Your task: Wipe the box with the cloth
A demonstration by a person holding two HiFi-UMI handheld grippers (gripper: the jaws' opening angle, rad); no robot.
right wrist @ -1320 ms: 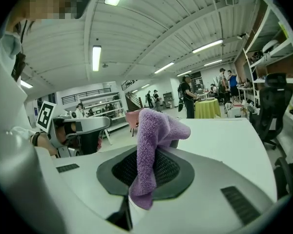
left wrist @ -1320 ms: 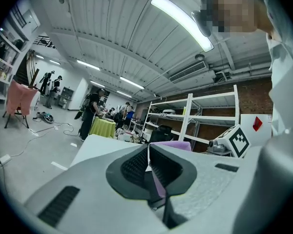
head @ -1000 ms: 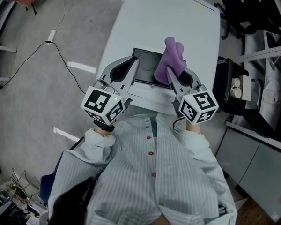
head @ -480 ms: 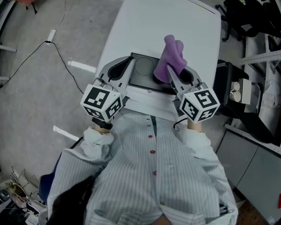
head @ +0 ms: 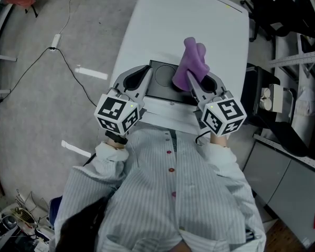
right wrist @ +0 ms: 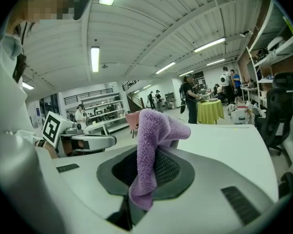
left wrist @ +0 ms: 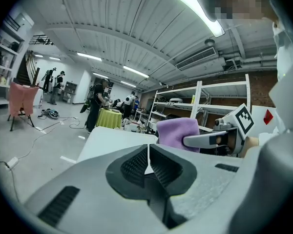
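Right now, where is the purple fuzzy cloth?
In the head view, the purple fuzzy cloth sticks up from the shut fingers of the right gripper, over the right end of the flat dark box.

"What sort of place have I got on my screens?"

"A big open lab or workshop hall, I'd say — bare grey concrete floor [head: 37, 119] with a thin black cable [head: 68, 67] trailing across it, long ceiling strip lights [left wrist: 185, 1], tall white metal shelving racks [left wrist: 205, 101] and people standing [left wrist: 94, 108] by a table draped in yellow-green cloth [right wrist: 210, 111]."

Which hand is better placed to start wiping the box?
Right. The right tool is shut on the cloth by the box; the left tool is shut and empty.
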